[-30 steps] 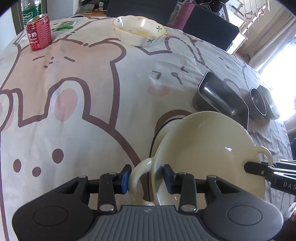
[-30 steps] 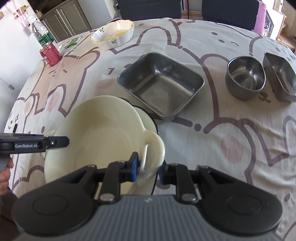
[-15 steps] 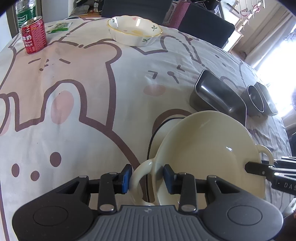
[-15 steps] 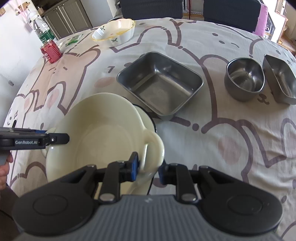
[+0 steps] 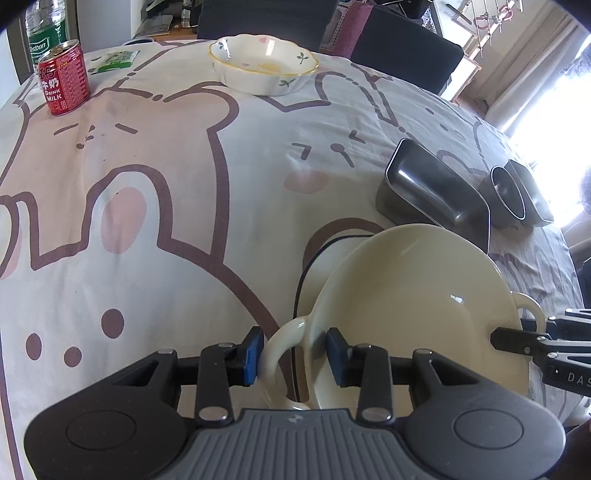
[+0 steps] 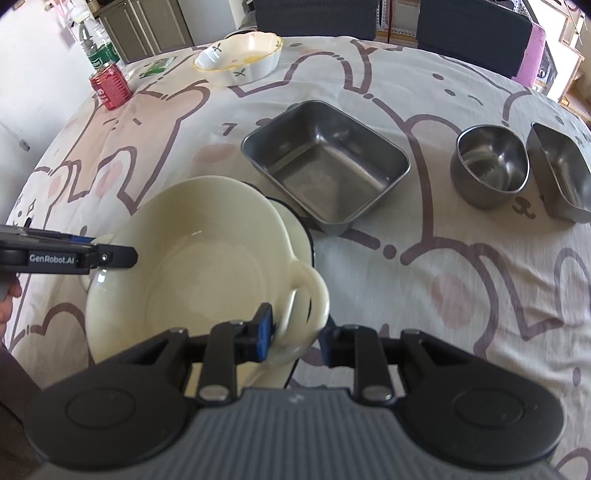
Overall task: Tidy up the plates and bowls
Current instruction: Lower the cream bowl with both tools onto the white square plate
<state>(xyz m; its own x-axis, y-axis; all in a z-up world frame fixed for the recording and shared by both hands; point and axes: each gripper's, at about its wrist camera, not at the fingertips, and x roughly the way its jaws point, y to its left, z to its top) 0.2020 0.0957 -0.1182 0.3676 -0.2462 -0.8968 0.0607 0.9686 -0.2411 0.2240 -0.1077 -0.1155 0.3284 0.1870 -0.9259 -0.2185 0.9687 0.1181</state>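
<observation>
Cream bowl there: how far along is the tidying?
Done: the cream bowl sits on a dark-rimmed plate. In hand: the right gripper has just been opening around one handle; the left gripper straddles the other. Left: the flowered bowl, square tray, steel bowl and small tray stand unstacked.

A tablecloth (image 5: 155, 206) with cartoon bears covers the table. Dark chairs (image 6: 469, 33) stand behind it – bright daylight enters through a curtained window (image 5: 546, 85).
</observation>
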